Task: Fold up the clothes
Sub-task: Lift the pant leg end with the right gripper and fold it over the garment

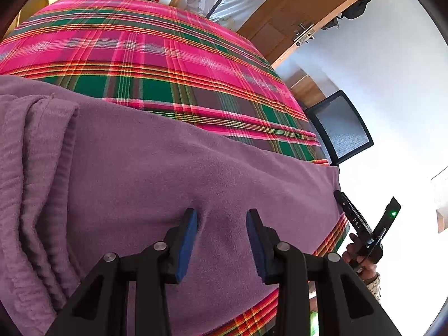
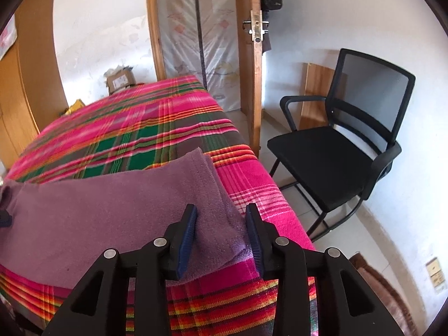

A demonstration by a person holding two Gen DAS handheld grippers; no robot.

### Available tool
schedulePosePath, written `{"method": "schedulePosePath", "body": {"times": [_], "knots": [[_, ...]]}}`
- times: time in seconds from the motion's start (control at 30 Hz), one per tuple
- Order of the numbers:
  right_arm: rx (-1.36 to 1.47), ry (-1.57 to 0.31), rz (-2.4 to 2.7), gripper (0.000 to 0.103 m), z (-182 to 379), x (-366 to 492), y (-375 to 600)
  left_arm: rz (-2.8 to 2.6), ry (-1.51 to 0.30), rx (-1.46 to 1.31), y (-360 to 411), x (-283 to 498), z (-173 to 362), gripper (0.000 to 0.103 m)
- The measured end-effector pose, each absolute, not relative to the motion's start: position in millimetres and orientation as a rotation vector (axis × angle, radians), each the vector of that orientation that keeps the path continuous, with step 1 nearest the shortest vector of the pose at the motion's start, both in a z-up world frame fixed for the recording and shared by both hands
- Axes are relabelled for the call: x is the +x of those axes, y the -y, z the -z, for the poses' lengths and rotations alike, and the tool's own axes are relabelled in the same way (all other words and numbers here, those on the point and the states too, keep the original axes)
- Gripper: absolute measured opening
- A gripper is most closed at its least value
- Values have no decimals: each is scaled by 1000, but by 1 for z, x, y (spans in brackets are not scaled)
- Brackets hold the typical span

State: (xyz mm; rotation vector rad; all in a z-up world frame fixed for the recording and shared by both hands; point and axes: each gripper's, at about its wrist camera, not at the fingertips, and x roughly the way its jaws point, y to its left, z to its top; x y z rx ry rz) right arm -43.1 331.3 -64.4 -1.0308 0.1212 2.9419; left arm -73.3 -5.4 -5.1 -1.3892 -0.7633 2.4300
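A purple fleece garment (image 1: 168,168) lies flat on a bed with a pink and green plaid cover (image 1: 140,56). Its folded, ribbed part is bunched at the left in the left wrist view. My left gripper (image 1: 221,215) is open, its fingertips pressed on the fleece with a small ridge of cloth between them. My right gripper (image 2: 221,212) is open over the garment's right end (image 2: 218,224), its two fingers either side of the near corner. The right gripper also shows in the left wrist view (image 1: 364,224), at the garment's right edge.
A black mesh chair (image 2: 336,151) stands to the right of the bed on the tiled floor. A wooden door (image 2: 252,70) is behind the bed's far right corner. A cardboard box (image 2: 120,81) sits at the bed's far end. A wooden wardrobe (image 2: 25,84) is on the left.
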Motion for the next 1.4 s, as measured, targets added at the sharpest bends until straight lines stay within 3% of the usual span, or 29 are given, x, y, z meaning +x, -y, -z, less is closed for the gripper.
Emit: {"method": "schedulePosePath", "body": {"times": [0.37, 0.43, 0.57, 0.93, 1.4], "knots": [[-1006, -128, -2889, 34, 65, -42, -323, -2436, 745, -1372, 5, -72, 6, 37], [-1004, -143, -2897, 25, 65, -40, -322, -2434, 743, -1373, 5, -72, 5, 37], [-1005, -99, -2896, 17, 63, -39, -313, -2433, 735, -1376, 6, -73, 5, 37], [-936, -105, -2942, 14, 39, -31, -302, -2423, 724, -1372, 8, -73, 5, 37], [-761, 5, -3227, 14, -26, -11, -214, -2367, 748, -1417, 16, -68, 3, 37]]}}
